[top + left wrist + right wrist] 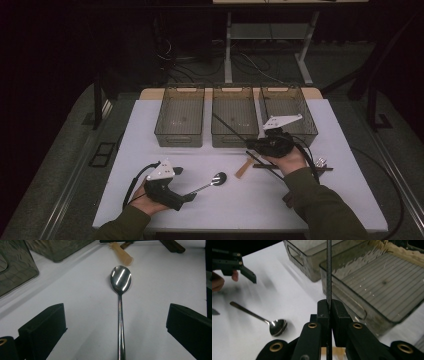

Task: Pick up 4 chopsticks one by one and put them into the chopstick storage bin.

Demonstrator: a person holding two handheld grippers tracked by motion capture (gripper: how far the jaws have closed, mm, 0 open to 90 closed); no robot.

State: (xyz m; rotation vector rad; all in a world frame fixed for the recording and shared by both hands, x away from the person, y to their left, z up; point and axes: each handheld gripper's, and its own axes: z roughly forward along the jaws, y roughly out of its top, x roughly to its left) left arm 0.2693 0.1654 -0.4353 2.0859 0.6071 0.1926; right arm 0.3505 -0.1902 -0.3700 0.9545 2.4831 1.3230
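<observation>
**Chopstick over the middle bin, spoon waiting**

The thin black chopstick [329, 270] is pinched between the clenched jaws of the right gripper [252, 144], right of centre in the high view, its tip slanting up-left over the middle bin [234, 141]. To do this well, I judge — carry the stick fully past the near wall and level it before letting go, so it drops flat inside. The left gripper [115, 335] rests at lower left, jaws spread wide either side of the spoon [121, 290] — not gripping it. A pale wooden handle [244, 167] lies just beside the right hand.
</observation>
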